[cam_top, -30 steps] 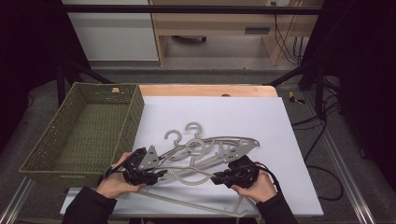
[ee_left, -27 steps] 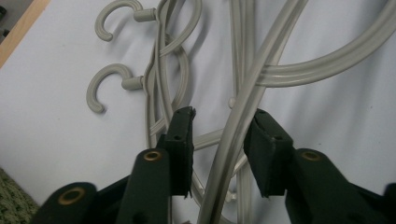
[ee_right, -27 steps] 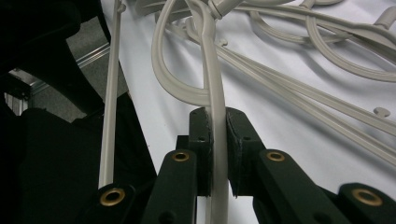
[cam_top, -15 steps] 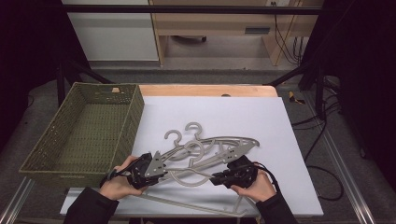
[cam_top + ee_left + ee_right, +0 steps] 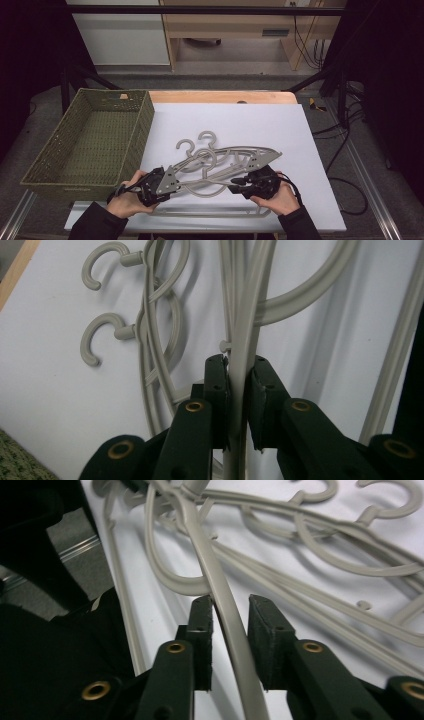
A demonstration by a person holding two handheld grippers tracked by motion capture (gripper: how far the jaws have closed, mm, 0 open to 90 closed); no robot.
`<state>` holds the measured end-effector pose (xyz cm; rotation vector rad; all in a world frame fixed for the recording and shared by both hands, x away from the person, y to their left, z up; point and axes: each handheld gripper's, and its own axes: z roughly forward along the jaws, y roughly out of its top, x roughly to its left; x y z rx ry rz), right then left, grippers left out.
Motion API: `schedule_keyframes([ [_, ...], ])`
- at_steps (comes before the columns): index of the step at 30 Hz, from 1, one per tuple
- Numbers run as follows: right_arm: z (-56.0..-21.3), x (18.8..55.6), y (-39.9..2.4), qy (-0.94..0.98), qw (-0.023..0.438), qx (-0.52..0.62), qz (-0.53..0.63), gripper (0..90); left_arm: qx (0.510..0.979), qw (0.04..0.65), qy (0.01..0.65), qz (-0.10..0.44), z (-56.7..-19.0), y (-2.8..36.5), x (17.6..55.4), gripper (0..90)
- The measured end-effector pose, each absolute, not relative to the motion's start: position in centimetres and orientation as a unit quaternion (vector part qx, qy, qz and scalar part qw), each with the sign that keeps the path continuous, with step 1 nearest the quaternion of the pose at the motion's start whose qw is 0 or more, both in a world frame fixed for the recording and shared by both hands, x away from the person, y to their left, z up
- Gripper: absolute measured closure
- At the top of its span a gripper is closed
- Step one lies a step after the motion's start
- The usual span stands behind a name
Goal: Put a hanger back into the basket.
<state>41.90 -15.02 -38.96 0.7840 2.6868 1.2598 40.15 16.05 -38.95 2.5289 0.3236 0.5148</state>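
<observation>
Several grey plastic hangers (image 5: 225, 152) lie tangled on the white table top (image 5: 250, 115). My left gripper (image 5: 172, 182) sits at the pile's left end. In the left gripper view its jaws (image 5: 239, 365) have just been closing and press on one hanger bar (image 5: 246, 315). My right gripper (image 5: 235, 186) is at the pile's right front. In the right gripper view (image 5: 230, 605) its jaws have just been opening. A curved hanger bar (image 5: 215, 570) runs between them, with a gap on one side.
A green woven basket (image 5: 45, 170) stands along the table's left side, close to my left hand. One more hanger bar (image 5: 210, 212) lies by the front edge. A wooden strip (image 5: 225, 96) borders the far side.
My left gripper has edged a little to the right, onto the hangers' left end. The right hand has kept still.
</observation>
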Motion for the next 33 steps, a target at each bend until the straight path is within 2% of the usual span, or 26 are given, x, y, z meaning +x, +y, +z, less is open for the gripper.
schedule_keyframes([
  [3,-38.7,41.9,-15.4,0.864,0.049,0.259,0.428,64.2,0.935,0.273,0.122,0.19,-38.5,15.9,39.8,81.3],
  [7,-38.3,41.7,-15.8,0.85,0.086,0.262,0.448,52.6,0.931,0.278,0.137,0.192,-38.1,15.7,39.6,81.6],
  [9,-38.3,41.7,-15.9,0.846,0.098,0.265,0.453,51.4,0.928,0.281,0.15,0.194,-38.0,15.9,39.8,81.6],
  [11,-38.1,41.8,-16.3,0.828,0.126,0.277,0.47,43.6,0.921,0.29,0.171,0.196,-37.9,16.2,40.1,81.7],
  [16,-37.6,41.8,-17.6,0.787,0.153,0.313,0.509,34.6,0.907,0.307,0.206,0.205,-37.5,16.6,40.3,81.7],
  [23,-36.8,41.4,-19.5,0.752,0.182,0.33,0.54,28.3,0.888,0.32,0.246,0.222,-37.0,17.4,40.6,81.7],
  [26,-36.8,41.3,-20.2,0.741,0.2,0.341,0.542,23.3,0.881,0.322,0.259,0.232,-36.4,18.0,40.8,81.6],
  [27,-36.9,41.2,-20.6,0.737,0.213,0.35,0.538,19.1,0.878,0.326,0.265,0.231,-36.4,18.1,40.8,81.6],
  [33,-37.5,41.1,-21.9,0.722,0.219,0.382,0.533,14.4,0.859,0.35,0.29,0.237,-35.6,18.8,40.7,81.6],
])
